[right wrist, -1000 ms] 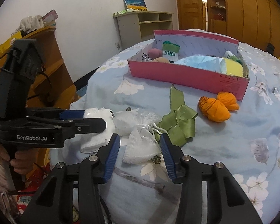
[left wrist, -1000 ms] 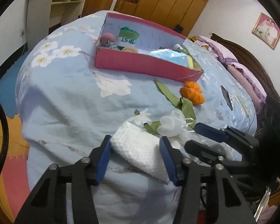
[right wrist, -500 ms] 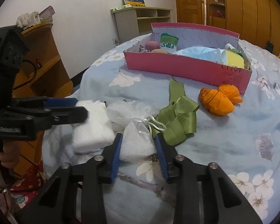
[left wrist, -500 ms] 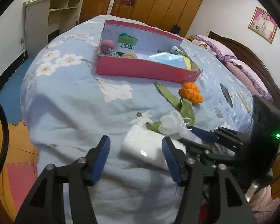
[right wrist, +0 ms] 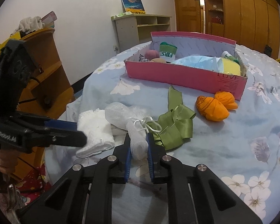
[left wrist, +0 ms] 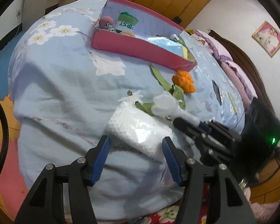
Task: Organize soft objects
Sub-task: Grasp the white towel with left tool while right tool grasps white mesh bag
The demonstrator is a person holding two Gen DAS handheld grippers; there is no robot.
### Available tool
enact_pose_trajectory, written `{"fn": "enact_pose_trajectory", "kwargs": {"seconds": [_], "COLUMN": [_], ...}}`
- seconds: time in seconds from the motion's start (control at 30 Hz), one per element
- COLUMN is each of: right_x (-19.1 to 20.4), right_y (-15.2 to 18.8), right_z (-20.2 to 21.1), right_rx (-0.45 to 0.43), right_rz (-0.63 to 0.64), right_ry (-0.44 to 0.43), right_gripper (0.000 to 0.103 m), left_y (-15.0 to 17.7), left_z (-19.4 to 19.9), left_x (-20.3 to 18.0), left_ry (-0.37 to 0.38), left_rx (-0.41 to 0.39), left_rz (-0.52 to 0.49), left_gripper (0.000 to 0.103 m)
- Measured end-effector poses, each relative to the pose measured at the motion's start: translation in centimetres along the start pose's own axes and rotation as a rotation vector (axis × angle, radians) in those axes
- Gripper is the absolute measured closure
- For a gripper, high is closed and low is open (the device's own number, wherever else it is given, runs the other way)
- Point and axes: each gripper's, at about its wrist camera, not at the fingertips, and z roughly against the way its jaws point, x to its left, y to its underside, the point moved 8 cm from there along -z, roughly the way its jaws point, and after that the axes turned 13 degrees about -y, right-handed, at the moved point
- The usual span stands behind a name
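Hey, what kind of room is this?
Most likely a bedroom: a bed with a floral blue cover, pillows against a dark wooden headboard, and floor-to-ceiling wooden wardrobes.

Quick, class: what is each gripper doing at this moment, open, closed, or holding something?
Left gripper: open, white knitted cloth between its fingers, not gripped.
Right gripper: shut on the white mesh pouch.

Motion blur smears the folded white knitted cloth (left wrist: 138, 128) in the left wrist view. The pink cardboard box's (right wrist: 177, 75) front wall hides the lower parts of its contents. A person's hand (right wrist: 4, 161) is cut off by the right wrist view's edge.
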Motion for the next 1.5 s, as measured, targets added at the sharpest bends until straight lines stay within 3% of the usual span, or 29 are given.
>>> {"fn": "enact_pose_trajectory", "kwargs": {"seconds": [0.13, 0.27, 0.53, 0.9, 1.07, 1.37, 1.5], "right_x": [-0.1, 0.0, 1.2, 2.7, 2.2, 1.5, 0.3], "right_y": [0.1, 0.0, -0.7, -1.8, -2.3, -4.2, -3.2], "right_z": [0.0, 0.2, 1.2, 3.1, 3.8, -0.5, -3.1], "right_rx": [0.001, -0.015, -0.070, -0.163, -0.193, -0.114, -0.035], "right_rz": [-0.005, -0.003, 0.040, 0.082, 0.081, 0.055, 0.029], "right_ry": [-0.006, -0.011, -0.027, -0.066, -0.041, -0.087, -0.061], "right_gripper": [0.087, 0.088, 0.090, 0.091, 0.091, 0.091, 0.091], "left_y": [-0.6, -0.5, -0.9, -2.6, -3.2, -2.6, -2.8], "left_z": [-0.3, -0.6, 0.6, 3.2, 4.4, 3.2, 3.7], "left_x": [-1.0, -1.4, -0.4, -0.4, -0.1, 1.5, 3.1], "left_ry": [0.034, 0.034, 0.022, -0.050, -0.051, -0.090, -0.132], "left_rx": [-0.019, -0.025, -0.082, -0.220, -0.249, -0.197, -0.224], "left_rz": [-0.006, -0.025, -0.031, -0.092, -0.095, -0.087, -0.060], "left_gripper": [0.044, 0.062, 0.085, 0.087, 0.087, 0.087, 0.087]}}
